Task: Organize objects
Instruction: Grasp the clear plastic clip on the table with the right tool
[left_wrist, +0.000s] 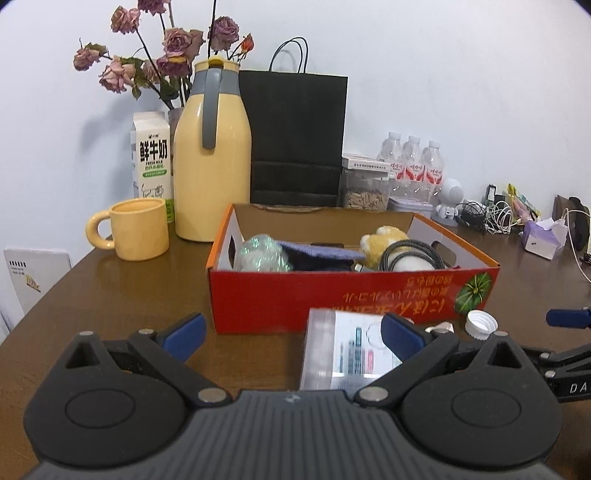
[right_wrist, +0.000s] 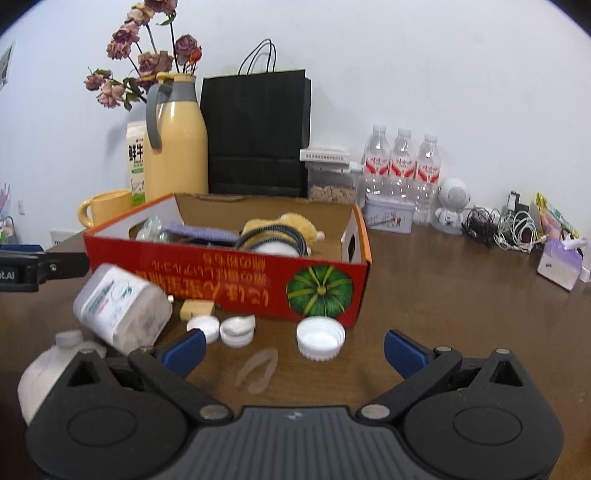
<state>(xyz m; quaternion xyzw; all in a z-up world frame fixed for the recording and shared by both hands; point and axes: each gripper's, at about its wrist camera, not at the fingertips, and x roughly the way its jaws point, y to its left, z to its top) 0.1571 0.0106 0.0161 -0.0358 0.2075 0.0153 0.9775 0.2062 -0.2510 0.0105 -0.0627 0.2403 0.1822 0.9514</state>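
A red cardboard box (left_wrist: 332, 291) (right_wrist: 236, 280) stands mid-table and holds a plush toy (left_wrist: 380, 240), a purple cloth, a cable coil and a wrapped bundle. My left gripper (left_wrist: 291, 338) is open and low over the table; a clear labelled plastic container (left_wrist: 343, 350) lies by its right finger. My right gripper (right_wrist: 293, 350) is open and empty above a large white cap (right_wrist: 320, 338) and clear plastic tweezers (right_wrist: 258, 371). The container (right_wrist: 118, 306) lies tilted at left, with smaller white caps (right_wrist: 236, 328) and a yellow block (right_wrist: 195, 308) near it.
At the back stand a yellow jug (left_wrist: 212, 155), yellow mug (left_wrist: 138, 229), milk carton (left_wrist: 151, 158), dried roses, a black paper bag (left_wrist: 295, 136), three water bottles (right_wrist: 402, 166), a tin and a small robot figure (right_wrist: 452, 206). Tangled cables (right_wrist: 506, 225) and a tissue pack (right_wrist: 561, 264) lie at right.
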